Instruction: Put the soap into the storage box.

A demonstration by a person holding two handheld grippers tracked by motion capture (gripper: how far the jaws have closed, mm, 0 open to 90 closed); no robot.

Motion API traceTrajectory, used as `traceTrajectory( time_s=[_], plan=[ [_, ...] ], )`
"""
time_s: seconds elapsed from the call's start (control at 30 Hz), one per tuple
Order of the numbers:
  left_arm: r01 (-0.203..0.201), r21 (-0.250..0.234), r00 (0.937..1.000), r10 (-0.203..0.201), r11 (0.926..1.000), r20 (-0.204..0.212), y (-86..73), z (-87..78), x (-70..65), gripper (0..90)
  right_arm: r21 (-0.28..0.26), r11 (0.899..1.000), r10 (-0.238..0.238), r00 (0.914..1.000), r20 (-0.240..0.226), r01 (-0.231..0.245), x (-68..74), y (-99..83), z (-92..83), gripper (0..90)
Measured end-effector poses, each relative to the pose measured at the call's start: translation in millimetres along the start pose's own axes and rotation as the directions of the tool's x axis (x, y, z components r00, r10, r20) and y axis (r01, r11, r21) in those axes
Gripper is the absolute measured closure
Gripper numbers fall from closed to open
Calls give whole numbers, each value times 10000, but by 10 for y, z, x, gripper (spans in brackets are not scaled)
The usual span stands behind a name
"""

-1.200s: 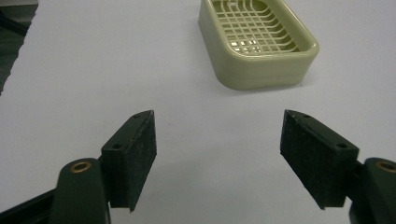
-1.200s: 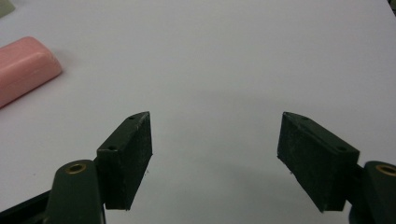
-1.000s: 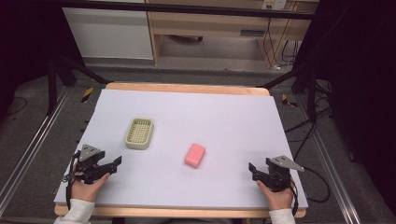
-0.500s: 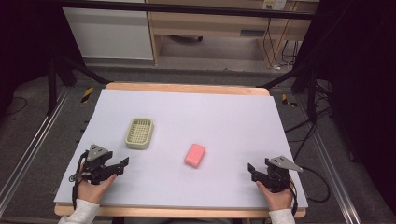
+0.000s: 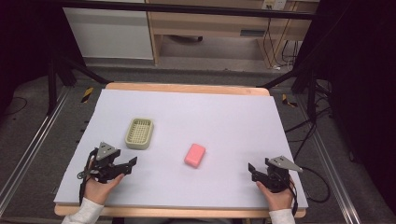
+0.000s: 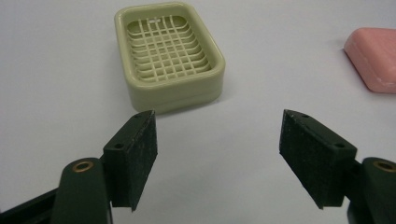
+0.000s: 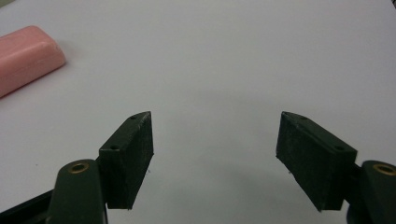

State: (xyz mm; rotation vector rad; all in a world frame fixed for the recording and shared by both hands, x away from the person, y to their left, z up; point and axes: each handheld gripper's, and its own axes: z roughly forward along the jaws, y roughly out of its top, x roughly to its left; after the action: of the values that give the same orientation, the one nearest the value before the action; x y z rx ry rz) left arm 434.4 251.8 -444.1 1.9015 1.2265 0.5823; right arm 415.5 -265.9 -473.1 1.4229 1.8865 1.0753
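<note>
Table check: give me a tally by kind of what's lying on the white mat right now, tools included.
Soap dish, pale green, empty: 1
Soap bar, pink: 1
Tools, left tool and right tool, both open and holding nothing: 2
Total: 4

White mat (image 5: 224,112) on wood table (image 5: 187,87); shelf unit (image 5: 210,23) behind.

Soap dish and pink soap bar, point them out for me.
soap dish (image 5: 139,133), high view, on the slatted floor inside it.
pink soap bar (image 5: 195,154), high view, on the middle of its top face.
</note>
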Motion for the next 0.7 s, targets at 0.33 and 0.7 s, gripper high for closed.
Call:
traceTrajectory(
  time_s=[0.33,0.7],
  plan=[
    [-105,-11,9997,105,9999,205,122,2,-65,267,18,10000,57,10000,16,-57,4,-4,4,273],
    [-85,-125,9992,90,9999,379,263,36,-135,258,42,10000,-10,10000,46,10,4,-9,19,264]
  ],
)
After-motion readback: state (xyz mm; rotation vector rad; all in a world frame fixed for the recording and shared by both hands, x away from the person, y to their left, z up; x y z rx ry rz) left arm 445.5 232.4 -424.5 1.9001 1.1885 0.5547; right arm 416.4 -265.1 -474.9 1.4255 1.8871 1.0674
